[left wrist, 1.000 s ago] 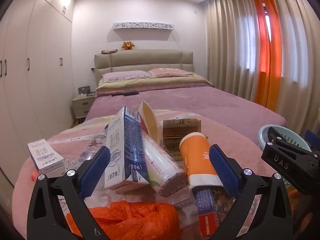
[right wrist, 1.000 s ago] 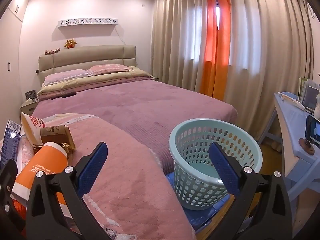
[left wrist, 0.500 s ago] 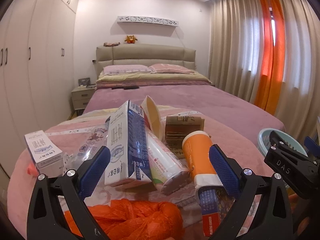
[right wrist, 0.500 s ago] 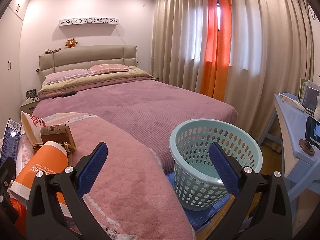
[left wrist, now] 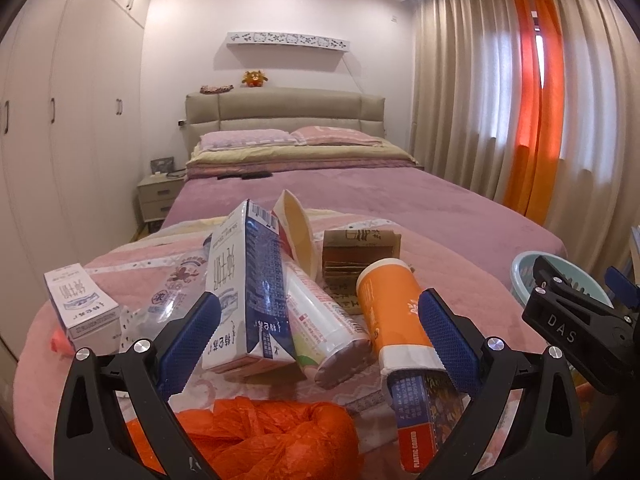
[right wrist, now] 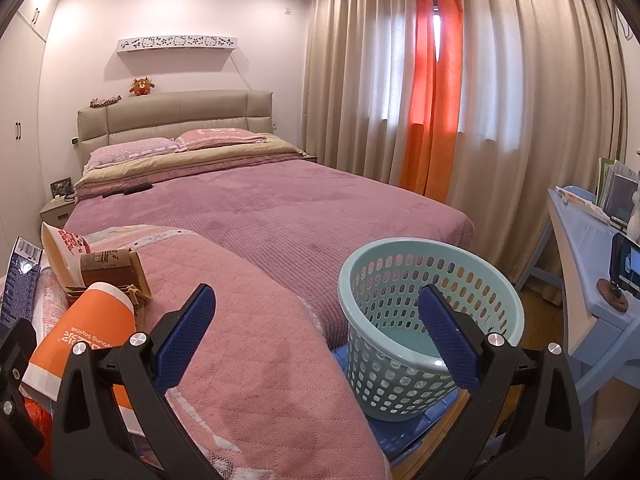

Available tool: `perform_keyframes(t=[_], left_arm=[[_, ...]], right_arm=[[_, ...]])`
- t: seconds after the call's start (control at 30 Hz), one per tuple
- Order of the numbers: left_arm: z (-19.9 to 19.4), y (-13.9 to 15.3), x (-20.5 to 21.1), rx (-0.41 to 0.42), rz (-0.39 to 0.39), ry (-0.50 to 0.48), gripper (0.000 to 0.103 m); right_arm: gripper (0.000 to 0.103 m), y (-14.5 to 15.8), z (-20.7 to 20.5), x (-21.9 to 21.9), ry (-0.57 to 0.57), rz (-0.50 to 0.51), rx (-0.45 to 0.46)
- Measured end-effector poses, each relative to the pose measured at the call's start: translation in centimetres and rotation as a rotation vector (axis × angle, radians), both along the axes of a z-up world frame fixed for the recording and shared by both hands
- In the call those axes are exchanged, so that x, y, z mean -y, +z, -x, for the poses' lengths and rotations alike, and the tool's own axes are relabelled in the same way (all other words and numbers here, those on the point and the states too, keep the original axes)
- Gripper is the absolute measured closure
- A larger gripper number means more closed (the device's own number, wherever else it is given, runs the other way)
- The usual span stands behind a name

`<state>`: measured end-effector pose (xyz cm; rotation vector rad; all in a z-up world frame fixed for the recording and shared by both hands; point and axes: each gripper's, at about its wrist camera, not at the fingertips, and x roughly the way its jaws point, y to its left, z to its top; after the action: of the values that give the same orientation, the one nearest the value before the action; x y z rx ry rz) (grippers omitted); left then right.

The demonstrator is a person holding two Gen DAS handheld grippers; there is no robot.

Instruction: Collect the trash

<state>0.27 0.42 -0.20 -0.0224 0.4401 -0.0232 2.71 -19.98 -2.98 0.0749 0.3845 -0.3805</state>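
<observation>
A pile of trash lies on a pink quilted surface: a blue-white milk carton, a white tube package, an orange soymilk cup, a brown paper bag, a small white carton, a clear plastic bottle, an orange plastic bag and a printed box. My left gripper is open and empty just in front of the pile. My right gripper is open and empty, between the quilt and a light teal basket, which looks empty. The cup also shows in the right wrist view.
A bed with a purple cover lies beyond. Curtains hang on the right. A blue desk with a phone stands at far right. A wardrobe and a nightstand are on the left. The basket stands on a blue box.
The left wrist view has tilted down and drawn slightly closer to the pile. The right gripper has barely moved. Both grippers stay open.
</observation>
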Motion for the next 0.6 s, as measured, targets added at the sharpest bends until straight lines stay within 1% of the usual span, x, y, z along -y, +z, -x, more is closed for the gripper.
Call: perform_keyframes(t=[0.6], left_arm=[[-0.12,-0.24,0.22,0.001,0.008,-0.004,0.007]], right_arm=[[0.007,-0.01,-0.07,-0.20,-0.003,0.009,-0.004]])
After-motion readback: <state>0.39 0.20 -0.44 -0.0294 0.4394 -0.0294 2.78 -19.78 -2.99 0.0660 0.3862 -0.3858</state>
